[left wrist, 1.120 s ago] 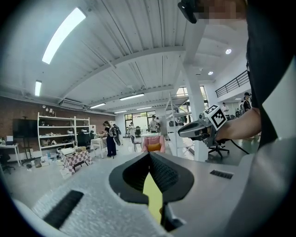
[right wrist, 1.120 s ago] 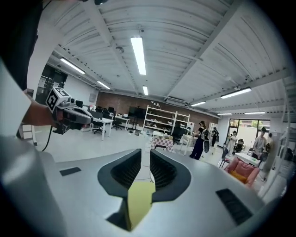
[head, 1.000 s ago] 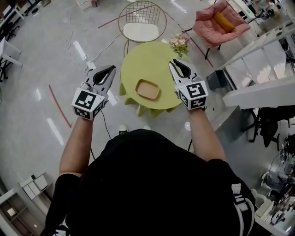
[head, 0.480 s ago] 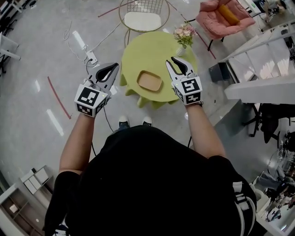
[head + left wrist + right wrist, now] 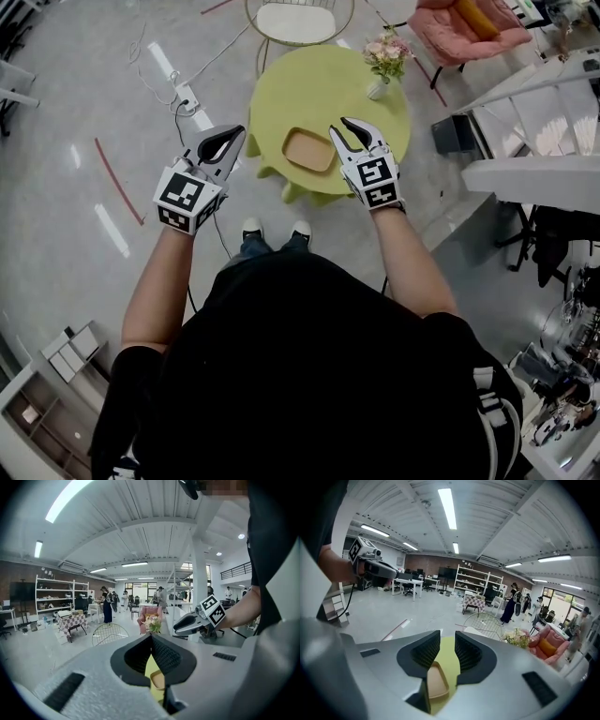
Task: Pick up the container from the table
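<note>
In the approach step, the right gripper (image 5: pixel 339 126), its empty jaws just opening, hangs right of the container (image 5: pixel 309 151) on the table (image 5: pixel 300 89), while the left gripper (image 5: pixel 236 133) is clenched; next it should lower onto the rim.

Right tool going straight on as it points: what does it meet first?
Likely the tan container on the green table, though depth is unclear. The right tool has just been opening its jaws, nothing between them.
</note>
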`<action>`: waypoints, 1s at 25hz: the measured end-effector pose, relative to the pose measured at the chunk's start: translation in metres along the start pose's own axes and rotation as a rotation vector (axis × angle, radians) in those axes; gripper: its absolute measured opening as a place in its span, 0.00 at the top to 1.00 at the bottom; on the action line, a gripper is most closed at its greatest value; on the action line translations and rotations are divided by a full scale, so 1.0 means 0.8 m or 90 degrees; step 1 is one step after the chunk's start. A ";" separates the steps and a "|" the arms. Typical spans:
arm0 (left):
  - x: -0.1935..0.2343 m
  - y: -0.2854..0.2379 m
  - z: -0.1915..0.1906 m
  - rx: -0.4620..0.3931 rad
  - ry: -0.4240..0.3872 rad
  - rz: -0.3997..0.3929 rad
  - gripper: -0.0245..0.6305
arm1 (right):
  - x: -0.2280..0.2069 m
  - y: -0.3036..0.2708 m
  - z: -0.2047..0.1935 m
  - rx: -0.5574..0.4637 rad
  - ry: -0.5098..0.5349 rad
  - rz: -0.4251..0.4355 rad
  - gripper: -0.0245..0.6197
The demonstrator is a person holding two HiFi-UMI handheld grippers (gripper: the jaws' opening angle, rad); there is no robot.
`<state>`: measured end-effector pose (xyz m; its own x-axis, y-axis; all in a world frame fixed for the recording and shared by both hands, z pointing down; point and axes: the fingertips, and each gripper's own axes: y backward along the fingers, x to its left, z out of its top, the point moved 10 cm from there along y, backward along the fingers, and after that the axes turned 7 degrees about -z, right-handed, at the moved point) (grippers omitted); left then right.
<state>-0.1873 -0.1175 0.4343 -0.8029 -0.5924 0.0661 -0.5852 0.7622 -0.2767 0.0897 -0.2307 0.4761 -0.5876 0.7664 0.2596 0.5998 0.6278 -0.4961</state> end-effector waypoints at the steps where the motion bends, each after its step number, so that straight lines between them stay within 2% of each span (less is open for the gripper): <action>1: 0.001 -0.001 -0.004 0.002 0.003 0.000 0.94 | 0.004 -0.004 -0.004 0.006 0.003 0.004 0.80; 5: 0.005 -0.006 -0.016 0.008 0.024 -0.001 0.94 | 0.020 -0.019 -0.018 0.025 0.014 0.027 0.80; 25: 0.013 -0.045 -0.062 0.039 0.050 -0.027 0.94 | 0.069 -0.085 -0.117 0.140 0.076 0.112 0.79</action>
<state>-0.1804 -0.1379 0.4928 -0.7857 -0.5995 0.1526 -0.6123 0.7187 -0.3294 0.0673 -0.2186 0.6018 -0.4089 0.8796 0.2431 0.5471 0.4495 -0.7061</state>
